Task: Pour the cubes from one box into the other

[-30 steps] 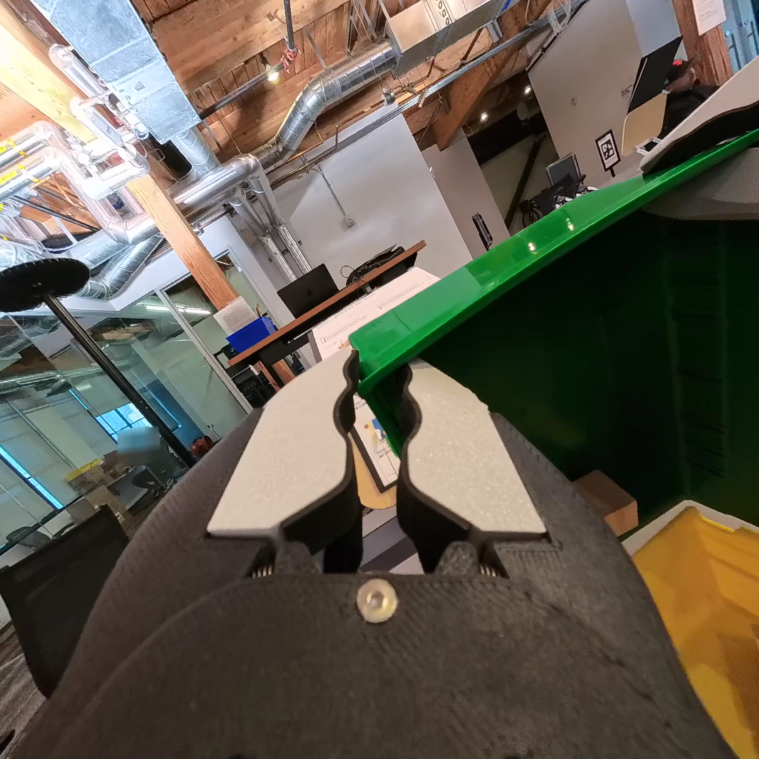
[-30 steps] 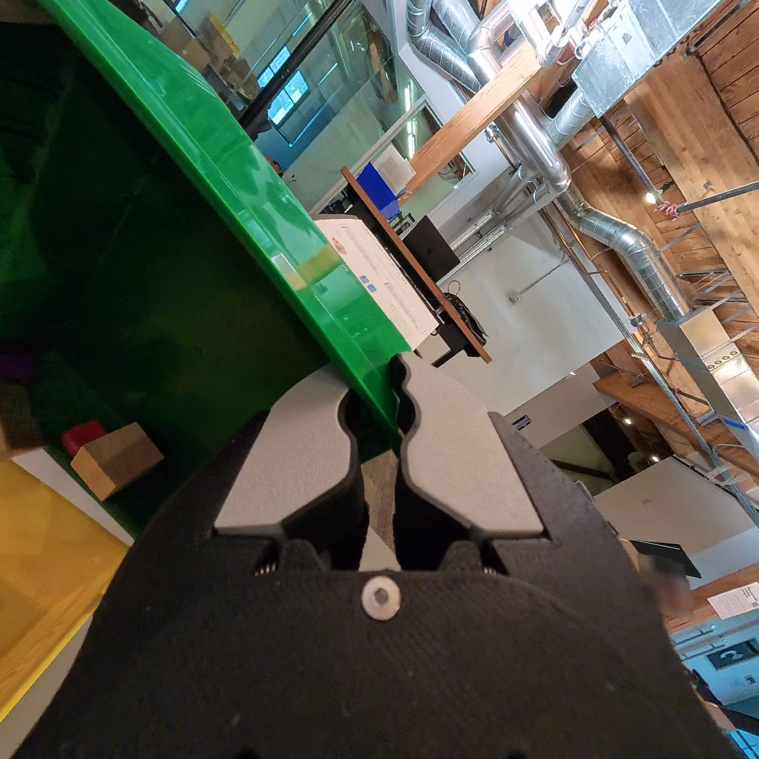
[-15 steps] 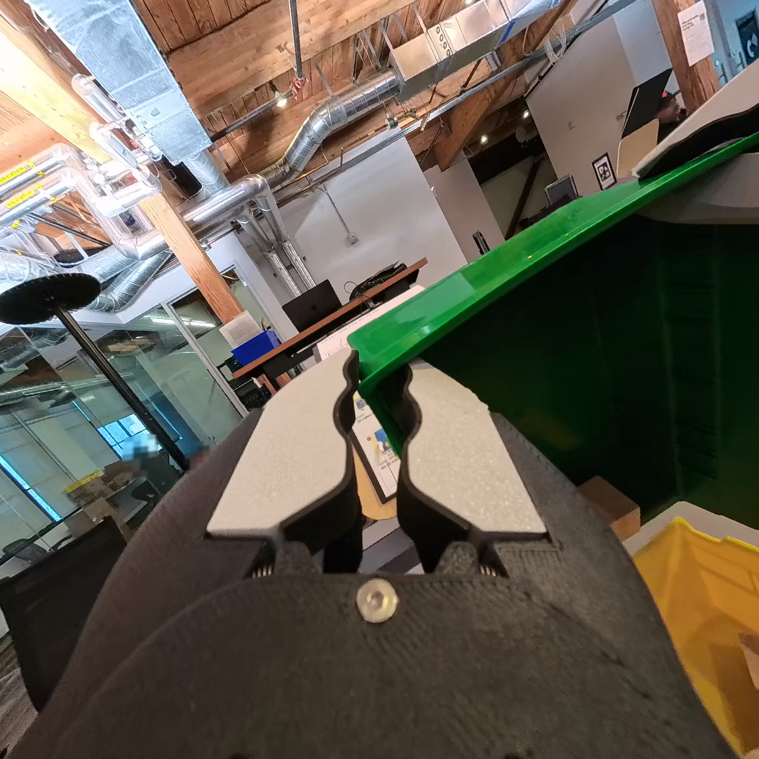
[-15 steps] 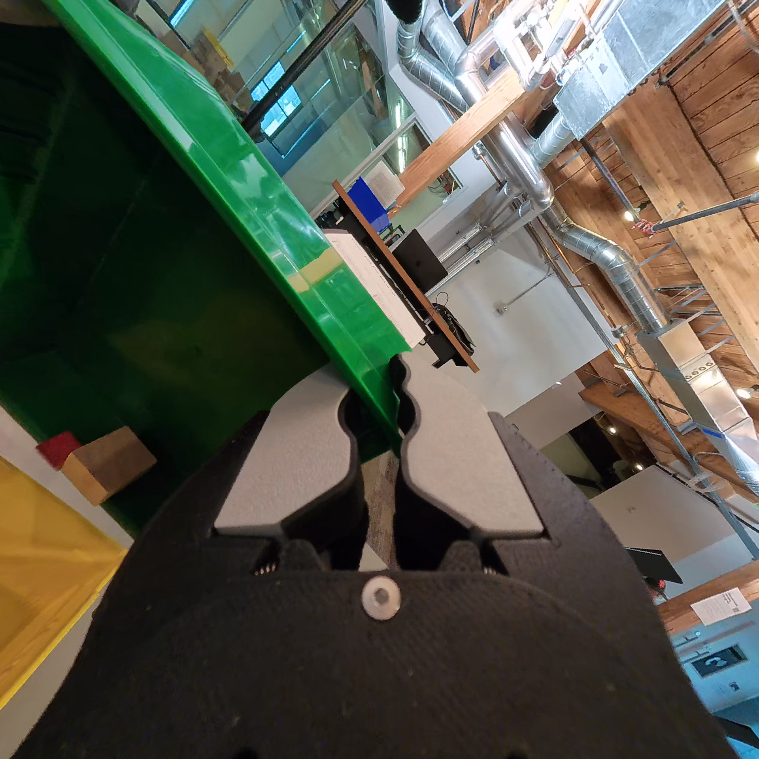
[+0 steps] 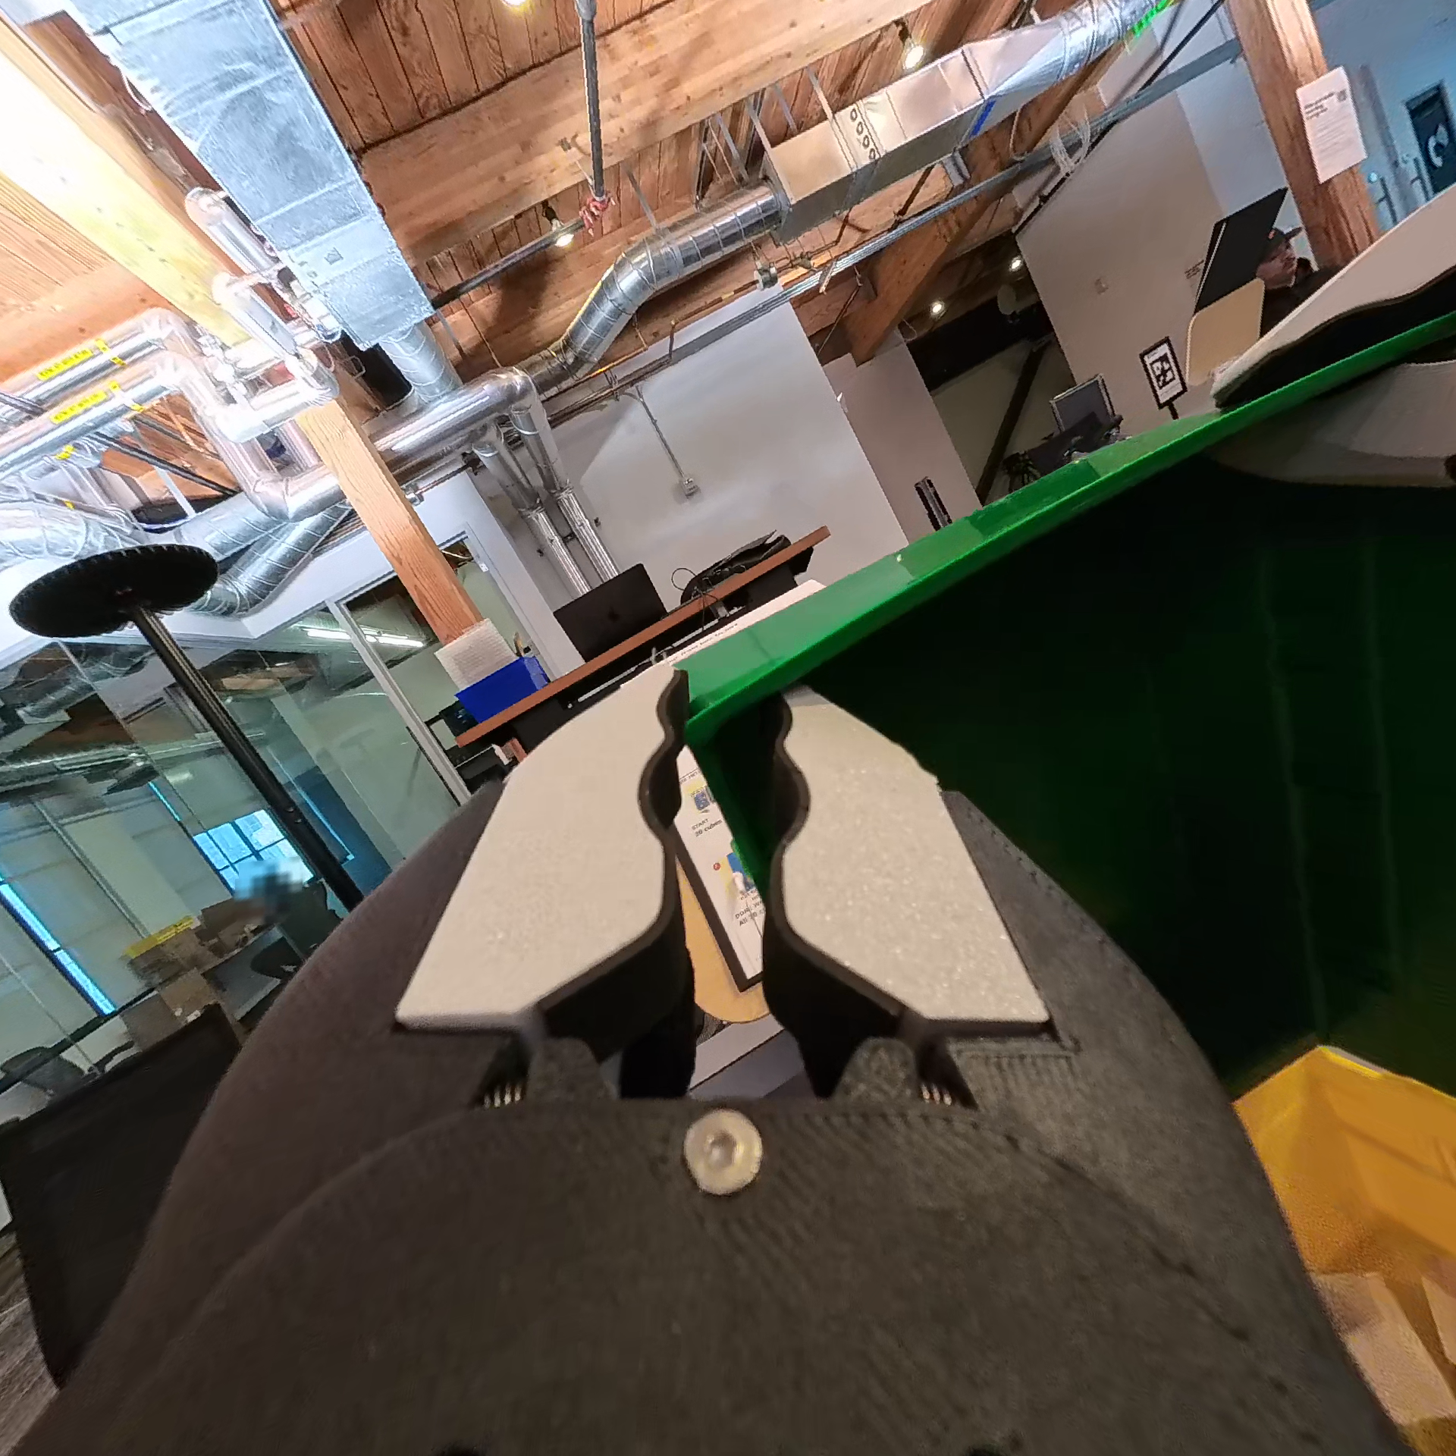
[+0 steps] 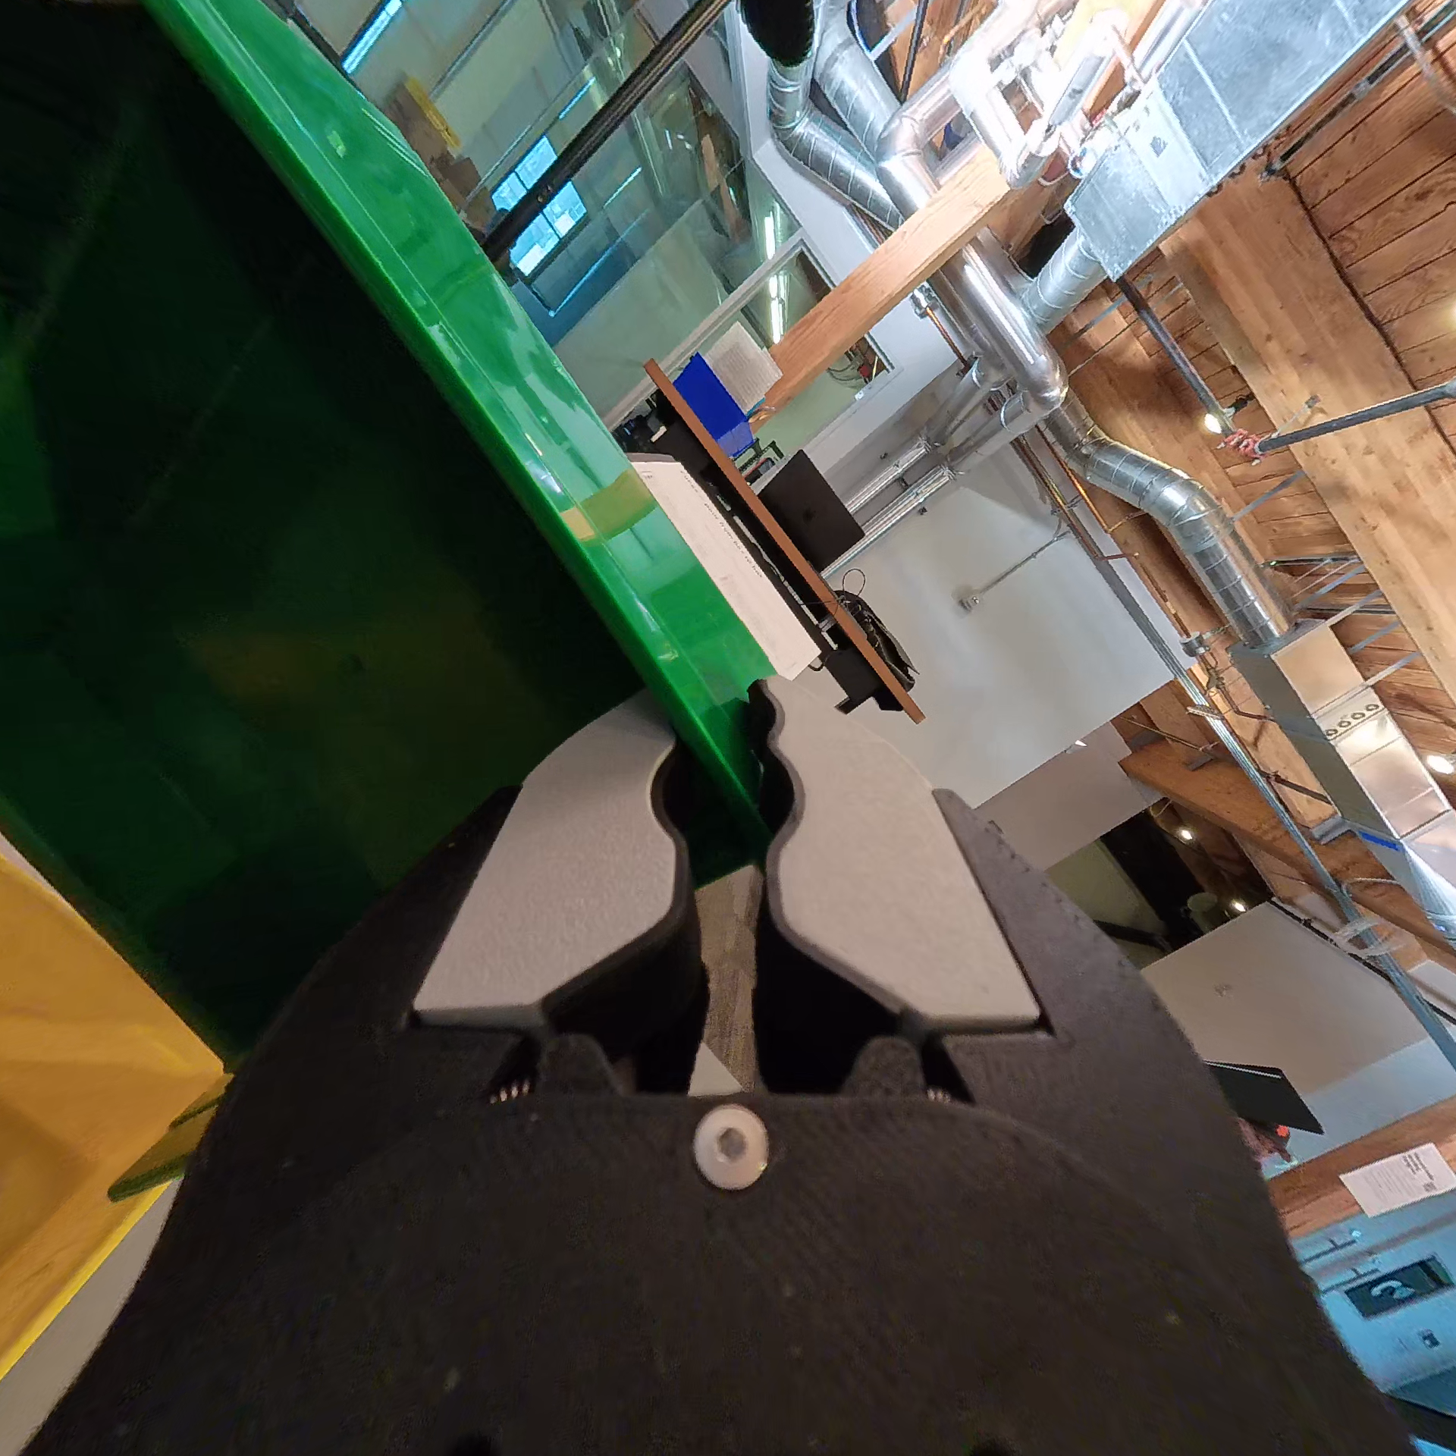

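The left gripper [image 5: 729, 709] is clamped on the rim of the green box [image 5: 1182, 788], one grey finger [image 5: 567, 851] outside the wall and the other inside it. From that pinch the glossy rim runs away toward 2 o'clock, where the tip of the other gripper [image 5: 1339, 339] shows at the far corner of the same rim. The box is tilted steeply, its dark green interior filling the view from 1 to 4 o'clock; no cubes can be made out inside it here. Just below its lower edge, at 4 to 5 o'clock, lies the yellow box [image 5: 1355, 1182], its inside blurred so that what it holds cannot be told.

The right gripper [image 6: 752, 713] likewise grips the green box [image 6: 276, 551] by its rim, fingers [image 6: 867, 851] pressed on either side of the wall. The rim climbs from there toward 11 o'clock, and the box's shadowed inside spreads from 8 to 11 o'clock with nothing visible in it. At 8 o'clock, touching or just beneath the green box's low edge, sits the yellow box [image 6: 71, 1064]; its contents are not visible.
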Demonstrator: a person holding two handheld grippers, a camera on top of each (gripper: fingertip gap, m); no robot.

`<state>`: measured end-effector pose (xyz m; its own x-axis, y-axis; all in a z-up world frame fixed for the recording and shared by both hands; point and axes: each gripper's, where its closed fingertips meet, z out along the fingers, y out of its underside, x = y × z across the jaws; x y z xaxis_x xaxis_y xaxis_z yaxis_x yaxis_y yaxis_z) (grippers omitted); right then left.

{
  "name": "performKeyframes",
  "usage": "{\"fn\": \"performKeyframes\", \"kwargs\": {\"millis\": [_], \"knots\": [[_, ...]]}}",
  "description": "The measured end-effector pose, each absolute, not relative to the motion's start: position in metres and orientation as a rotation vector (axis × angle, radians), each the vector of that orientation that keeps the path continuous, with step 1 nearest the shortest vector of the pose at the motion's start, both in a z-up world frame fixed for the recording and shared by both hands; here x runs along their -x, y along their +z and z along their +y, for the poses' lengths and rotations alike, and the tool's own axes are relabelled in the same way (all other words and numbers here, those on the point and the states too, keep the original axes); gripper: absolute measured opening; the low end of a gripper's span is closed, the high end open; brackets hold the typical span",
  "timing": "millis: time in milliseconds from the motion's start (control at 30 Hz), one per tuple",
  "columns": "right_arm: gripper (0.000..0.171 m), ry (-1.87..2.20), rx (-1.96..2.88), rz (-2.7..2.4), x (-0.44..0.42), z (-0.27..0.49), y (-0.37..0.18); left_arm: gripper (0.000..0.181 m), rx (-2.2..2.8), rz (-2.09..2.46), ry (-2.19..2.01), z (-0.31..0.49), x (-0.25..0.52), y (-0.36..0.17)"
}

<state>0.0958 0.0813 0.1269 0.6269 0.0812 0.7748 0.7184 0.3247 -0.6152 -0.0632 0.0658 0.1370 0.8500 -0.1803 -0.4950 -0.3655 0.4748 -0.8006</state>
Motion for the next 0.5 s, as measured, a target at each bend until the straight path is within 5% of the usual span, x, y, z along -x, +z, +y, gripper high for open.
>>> {"fn": "performKeyframes", "kwargs": {"millis": [500], "knots": [[0.007, -0.368, 1.306, -0.917, -0.028, 0.090, 0.165, 0.020, 1.183, 0.534, 0.079, 0.072, 0.127, 0.170]]}}
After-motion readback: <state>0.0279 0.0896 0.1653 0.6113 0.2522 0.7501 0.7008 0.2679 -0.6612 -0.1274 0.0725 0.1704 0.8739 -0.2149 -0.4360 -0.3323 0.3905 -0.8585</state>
